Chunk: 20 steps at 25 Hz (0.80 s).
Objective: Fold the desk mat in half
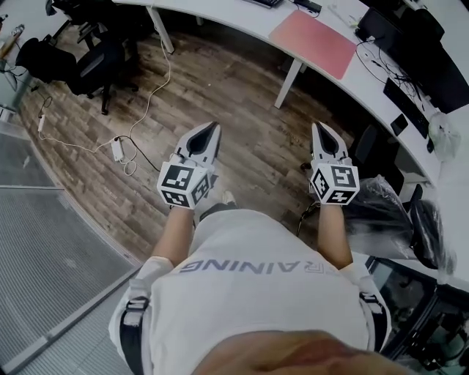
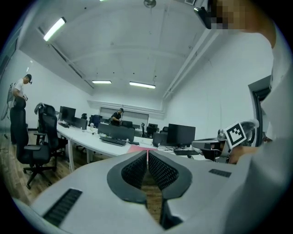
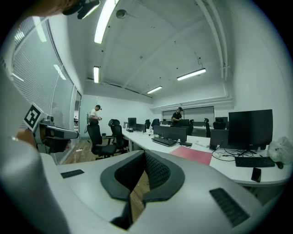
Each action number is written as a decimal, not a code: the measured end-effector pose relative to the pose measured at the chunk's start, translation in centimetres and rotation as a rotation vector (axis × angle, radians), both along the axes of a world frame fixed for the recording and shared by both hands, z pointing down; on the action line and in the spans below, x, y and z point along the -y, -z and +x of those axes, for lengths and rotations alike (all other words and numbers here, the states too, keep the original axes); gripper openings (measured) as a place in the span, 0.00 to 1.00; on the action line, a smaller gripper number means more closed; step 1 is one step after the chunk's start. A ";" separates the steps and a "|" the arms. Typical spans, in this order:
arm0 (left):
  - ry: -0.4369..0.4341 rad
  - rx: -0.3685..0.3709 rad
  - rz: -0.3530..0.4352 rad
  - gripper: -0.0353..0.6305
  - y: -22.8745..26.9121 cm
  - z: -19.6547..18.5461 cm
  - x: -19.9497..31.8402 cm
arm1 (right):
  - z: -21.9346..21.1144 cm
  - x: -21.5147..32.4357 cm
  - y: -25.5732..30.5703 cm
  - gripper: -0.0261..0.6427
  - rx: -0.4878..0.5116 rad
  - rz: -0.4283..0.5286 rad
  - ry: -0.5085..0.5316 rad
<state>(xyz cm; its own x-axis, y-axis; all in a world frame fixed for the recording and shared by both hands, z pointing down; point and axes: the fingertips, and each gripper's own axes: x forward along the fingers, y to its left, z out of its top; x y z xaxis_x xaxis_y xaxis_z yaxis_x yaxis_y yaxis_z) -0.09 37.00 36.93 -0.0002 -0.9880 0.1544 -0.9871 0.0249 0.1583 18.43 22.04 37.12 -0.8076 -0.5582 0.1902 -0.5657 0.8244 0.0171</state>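
A pink desk mat point(image 1: 314, 42) lies flat on the long white desk point(image 1: 242, 22) ahead of me; it also shows as a pink strip in the right gripper view, desk mat point(image 3: 198, 154), and faintly in the left gripper view, desk mat point(image 2: 136, 148). Both grippers hang over the wooden floor, well short of the desk. My left gripper point(image 1: 209, 129) is shut with nothing between its pads. My right gripper point(image 1: 322, 129) is shut and empty too. Each points forward toward the desk.
Black office chairs point(image 1: 80, 58) stand at the left, with a white cable and power adapter point(image 1: 117, 149) on the floor. Monitors point(image 1: 418, 55) and keyboards crowd the desk's right end. White desk legs point(image 1: 289, 80) stand ahead. People point(image 3: 94, 115) stand farther back in the room.
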 end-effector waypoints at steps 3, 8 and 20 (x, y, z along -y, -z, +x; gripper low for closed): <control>-0.003 0.009 0.003 0.11 0.0 -2.5 0.8 | -2.2 1.2 -0.4 0.07 -0.001 -0.006 -0.011; 0.013 -0.002 -0.017 0.11 -1.1 -6.6 1.7 | -5.8 2.1 -1.7 0.07 -0.010 -0.017 -0.015; 0.025 -0.022 -0.063 0.11 -2.7 -9.9 8.3 | -8.1 8.8 -5.0 0.07 -0.045 -0.078 -0.035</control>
<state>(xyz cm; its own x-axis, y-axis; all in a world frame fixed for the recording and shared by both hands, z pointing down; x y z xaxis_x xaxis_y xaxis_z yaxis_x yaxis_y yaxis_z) -9.97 28.66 39.65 -0.0212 -0.9760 0.2168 -0.9824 0.0606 0.1768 10.28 13.28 42.14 -0.7773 -0.5682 0.2701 -0.5946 0.8038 -0.0202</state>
